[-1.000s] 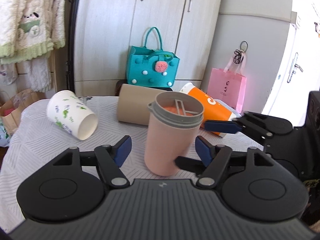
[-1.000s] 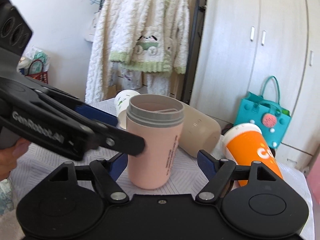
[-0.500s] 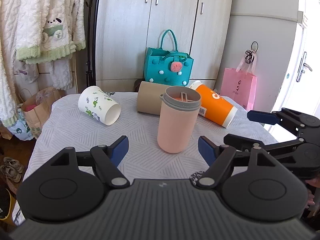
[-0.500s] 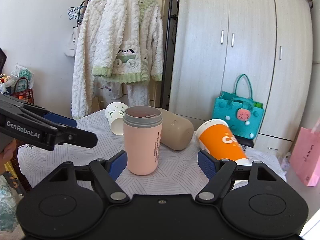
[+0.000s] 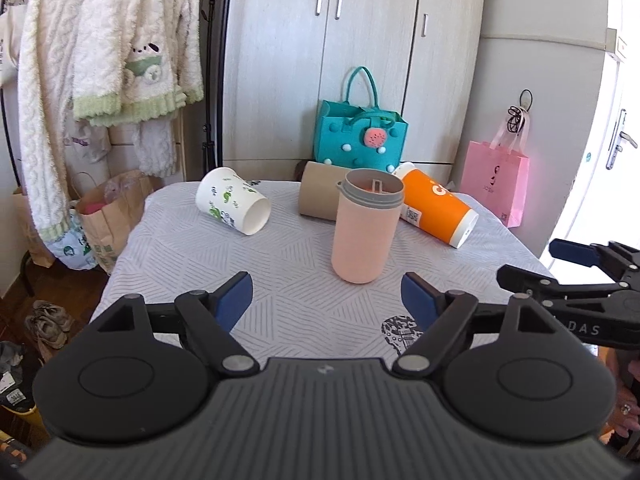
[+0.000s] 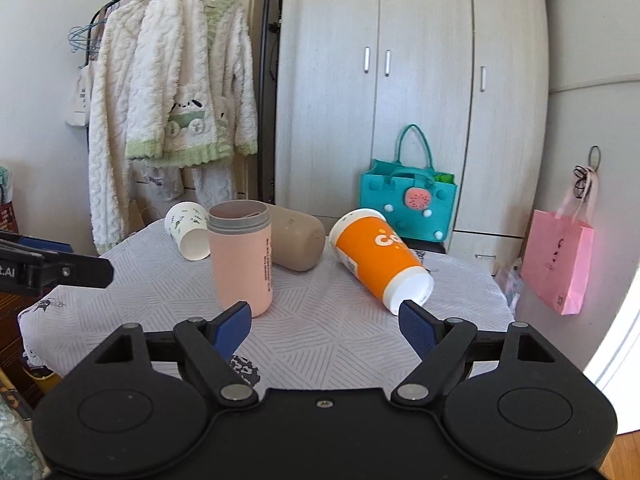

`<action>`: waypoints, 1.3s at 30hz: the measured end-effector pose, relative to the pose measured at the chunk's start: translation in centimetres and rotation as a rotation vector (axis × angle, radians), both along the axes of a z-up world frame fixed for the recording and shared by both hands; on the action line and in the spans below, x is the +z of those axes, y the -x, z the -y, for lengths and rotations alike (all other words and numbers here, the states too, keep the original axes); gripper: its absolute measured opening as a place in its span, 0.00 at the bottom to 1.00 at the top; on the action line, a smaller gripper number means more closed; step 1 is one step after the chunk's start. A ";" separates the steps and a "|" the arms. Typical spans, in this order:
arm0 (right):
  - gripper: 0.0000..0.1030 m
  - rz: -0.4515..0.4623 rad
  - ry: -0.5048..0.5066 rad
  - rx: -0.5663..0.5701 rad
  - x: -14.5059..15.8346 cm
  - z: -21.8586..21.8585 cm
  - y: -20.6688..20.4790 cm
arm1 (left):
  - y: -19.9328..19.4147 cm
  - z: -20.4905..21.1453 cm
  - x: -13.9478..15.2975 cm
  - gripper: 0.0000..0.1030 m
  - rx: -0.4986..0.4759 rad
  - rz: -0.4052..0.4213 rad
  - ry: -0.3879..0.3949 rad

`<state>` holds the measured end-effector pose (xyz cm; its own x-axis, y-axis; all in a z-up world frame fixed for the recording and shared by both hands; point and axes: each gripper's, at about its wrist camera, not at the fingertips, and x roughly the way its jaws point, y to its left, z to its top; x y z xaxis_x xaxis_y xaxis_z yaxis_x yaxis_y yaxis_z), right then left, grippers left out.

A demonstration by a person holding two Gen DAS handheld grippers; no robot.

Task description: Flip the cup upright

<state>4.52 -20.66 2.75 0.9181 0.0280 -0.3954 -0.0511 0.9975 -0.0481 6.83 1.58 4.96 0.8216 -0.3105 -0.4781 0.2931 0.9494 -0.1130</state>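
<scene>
Mid-table (image 5: 192,264), pink cup (image 5: 366,226) stands upright, claws apart.

Ahead of me, a pale wood-grain wardrobe (image 6: 412,92) fills the rear wall. A fluffy white robe (image 6: 188,92) hangs left of it. A teal bag (image 6: 408,204) and pink bag (image 6: 558,260) sit lower down. Daylight enters from my right

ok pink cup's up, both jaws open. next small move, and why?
Probably ease the right gripper forward toward the orange cup. It lies on its side close ahead of that gripper, mouth facing it, and the jaws stand open and empty. The pink cup already stands upright; the white cup and tan cup lie farther back.
</scene>
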 end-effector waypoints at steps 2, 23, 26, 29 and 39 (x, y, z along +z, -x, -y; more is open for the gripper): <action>0.87 0.013 0.020 -0.024 0.0 -0.2 0.7 | 0.5 0.0 0.0 0.84 0.016 0.014 -0.004; 1.00 -0.019 -0.047 -0.122 -1.5 -1.3 1.8 | 0.7 0.2 -2.9 1.00 0.080 -0.035 -0.036; 1.00 -0.025 -0.048 -0.135 -1.7 -1.2 1.8 | 0.6 0.3 -3.1 1.00 0.098 -0.042 -0.045; 1.00 -0.030 -0.044 -0.155 -1.8 -1.3 1.7 | 0.6 0.4 -3.0 1.00 0.117 -0.040 -0.057; 1.00 -0.032 -0.024 -0.201 -1.7 -1.4 2.1 | 0.6 0.2 -3.1 1.00 0.132 -0.050 -0.062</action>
<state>2.43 -19.30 1.02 0.8931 -0.1448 -0.4260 0.1481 0.9886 -0.0255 6.26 1.34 1.86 0.8279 -0.1706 -0.5343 0.1612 0.9848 -0.0646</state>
